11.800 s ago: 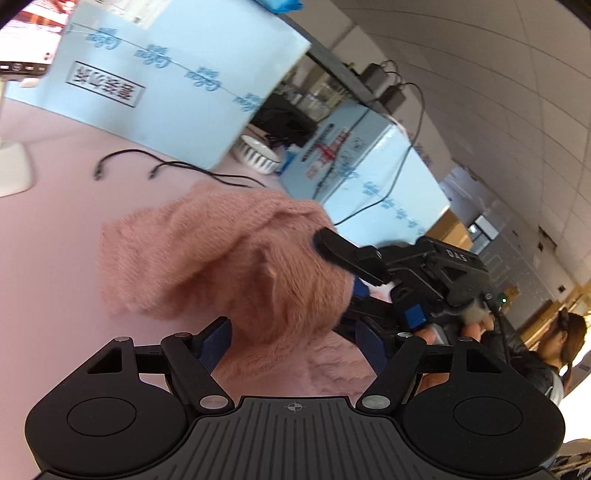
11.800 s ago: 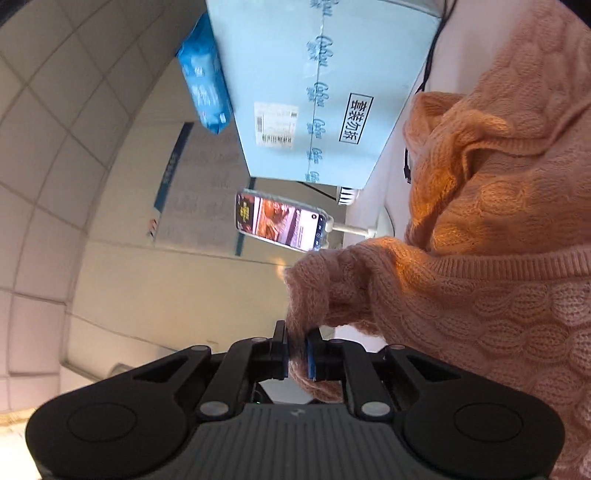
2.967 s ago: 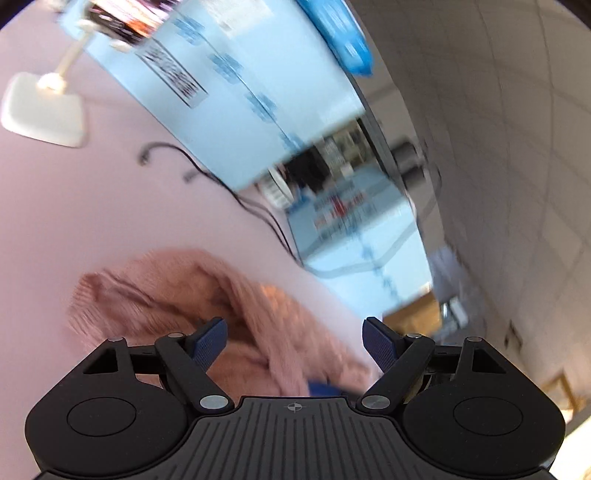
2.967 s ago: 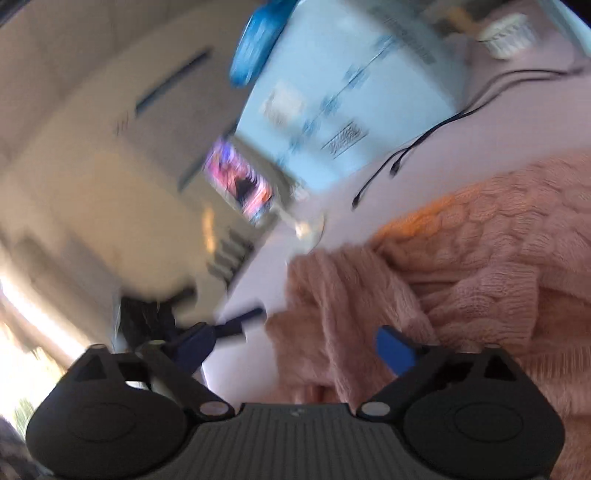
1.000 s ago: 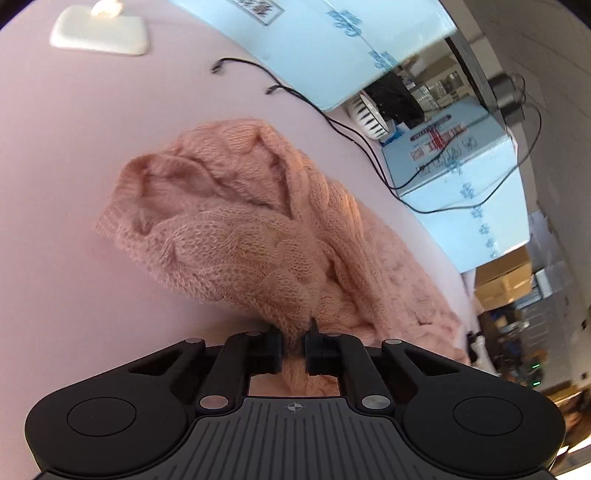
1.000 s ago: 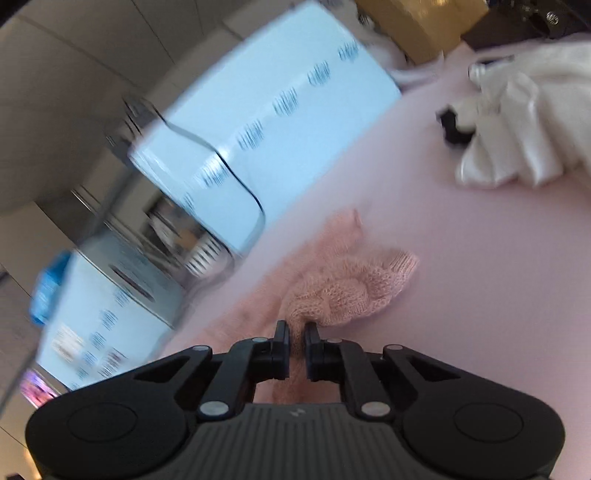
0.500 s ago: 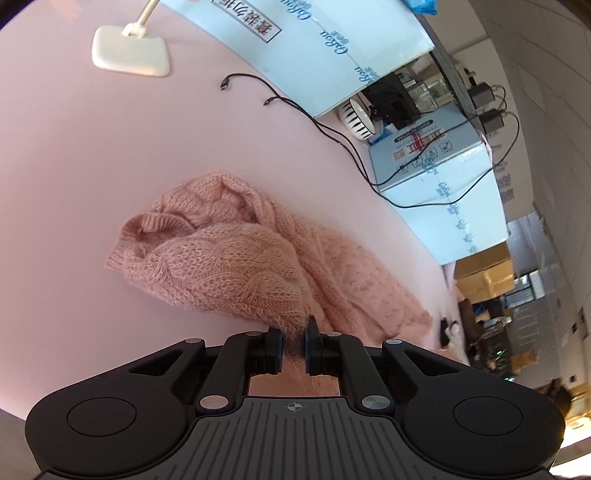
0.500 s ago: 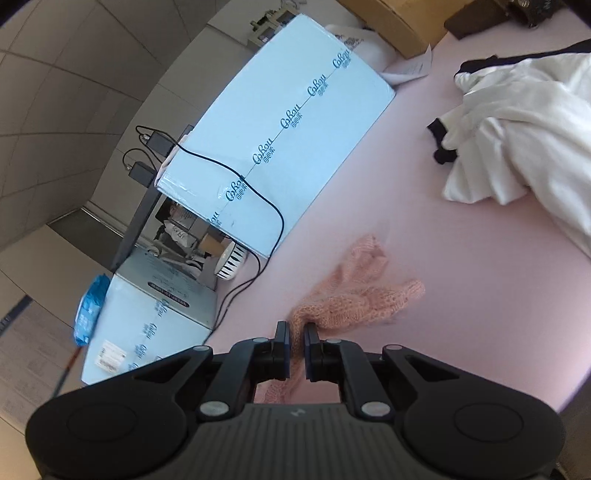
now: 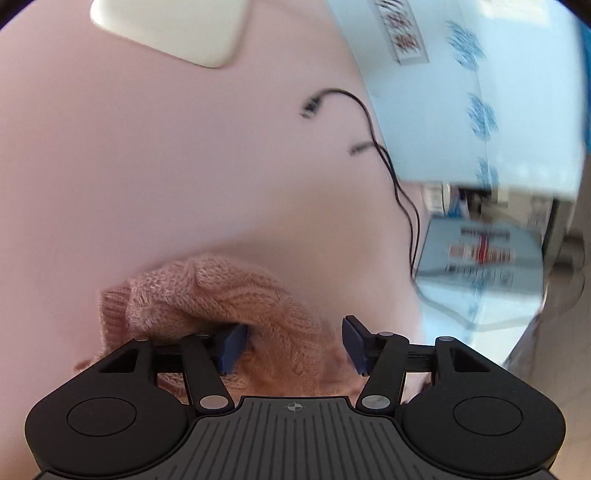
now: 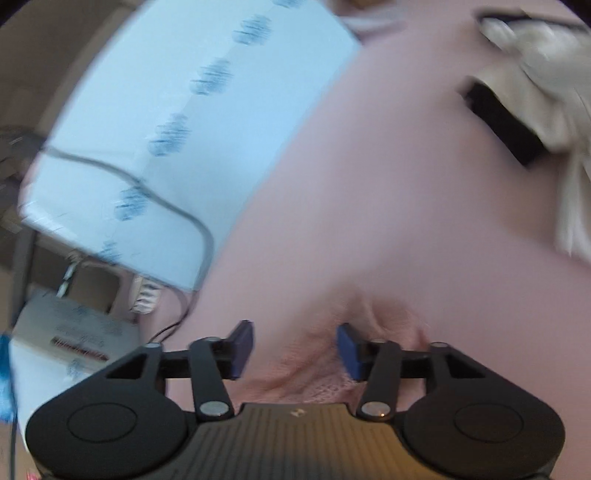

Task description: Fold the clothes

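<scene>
A pink cable-knit sweater [image 9: 221, 295] lies on the pink table [image 9: 147, 166], bunched just in front of my left gripper [image 9: 291, 345]. That gripper's jaws are opening; the knit sits between and below the blue pads [image 9: 232, 347], which do not press on it. In the blurred right wrist view, another part of the pink sweater [image 10: 314, 354] lies low between the fingers of my right gripper [image 10: 295, 350]. Its jaws are opening too, with the pads apart from the fabric.
Light blue cartons [image 9: 480, 92] stand along the table's far side, with black cables [image 9: 369, 122] trailing in front. A white stand base [image 9: 170, 26] sits at the upper left. A white and black heap of clothes [image 10: 535, 92] lies at the upper right.
Both grippers were shut on the sweater half a second ago and now stand apart from it. Both views swung closer to the table, and the sweater has dropped onto it.
</scene>
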Demonstrator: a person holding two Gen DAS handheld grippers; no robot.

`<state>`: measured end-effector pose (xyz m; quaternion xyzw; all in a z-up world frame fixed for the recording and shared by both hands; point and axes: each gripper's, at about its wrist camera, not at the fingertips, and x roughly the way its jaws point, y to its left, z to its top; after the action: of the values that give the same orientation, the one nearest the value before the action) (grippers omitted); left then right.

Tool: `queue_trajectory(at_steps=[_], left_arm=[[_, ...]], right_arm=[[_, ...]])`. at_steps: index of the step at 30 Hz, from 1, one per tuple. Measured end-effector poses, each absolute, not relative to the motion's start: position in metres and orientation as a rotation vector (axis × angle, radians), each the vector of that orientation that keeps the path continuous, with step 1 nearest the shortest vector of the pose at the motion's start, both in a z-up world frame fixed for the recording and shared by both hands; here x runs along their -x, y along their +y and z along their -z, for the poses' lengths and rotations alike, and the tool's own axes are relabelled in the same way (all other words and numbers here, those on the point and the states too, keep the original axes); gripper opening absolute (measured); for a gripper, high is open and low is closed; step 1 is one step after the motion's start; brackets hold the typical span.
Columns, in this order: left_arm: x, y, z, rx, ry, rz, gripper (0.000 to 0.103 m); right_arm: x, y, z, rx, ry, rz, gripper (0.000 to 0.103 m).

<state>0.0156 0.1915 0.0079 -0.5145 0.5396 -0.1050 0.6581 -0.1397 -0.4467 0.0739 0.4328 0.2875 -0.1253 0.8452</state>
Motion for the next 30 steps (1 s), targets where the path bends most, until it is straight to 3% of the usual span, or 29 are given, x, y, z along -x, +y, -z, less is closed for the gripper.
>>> queue_trajectory(at_steps=[2, 6, 11, 16, 18, 24, 30], left_arm=[[-0.009, 0.193, -0.024, 1.124, 1.149, 0.258, 0.070], [0.009, 0.176, -0.065, 0.925, 1.022, 0.366, 0.077], [0.022, 0.131, -0.086, 0.685, 1.003, 0.572, 0.079], [0.030, 0.081, -0.093, 0.546, 0.952, 0.727, 0.081], [0.022, 0.065, -0.085, 0.537, 0.936, 0.724, 0.088], [-0.024, 0.054, -0.023, 0.660, 1.070, 0.605, 0.088], [-0.022, 0.059, -0.024, 0.676, 1.074, 0.632, 0.088]], right_arm=[[0.148, -0.440, -0.086, -0.821, 0.564, 0.226, 0.087], [0.158, -0.426, -0.096, -0.711, 0.627, 0.099, 0.087], [0.151, -0.410, -0.074, -0.930, 0.845, -0.088, 0.087], [0.142, -0.401, -0.061, -0.959, 0.787, -0.001, 0.087], [0.136, -0.395, -0.054, -0.953, 0.747, 0.002, 0.084], [0.127, -0.380, -0.044, -0.846, 0.729, 0.065, 0.084], [0.132, -0.378, -0.044, -0.905, 0.675, 0.170, 0.086]])
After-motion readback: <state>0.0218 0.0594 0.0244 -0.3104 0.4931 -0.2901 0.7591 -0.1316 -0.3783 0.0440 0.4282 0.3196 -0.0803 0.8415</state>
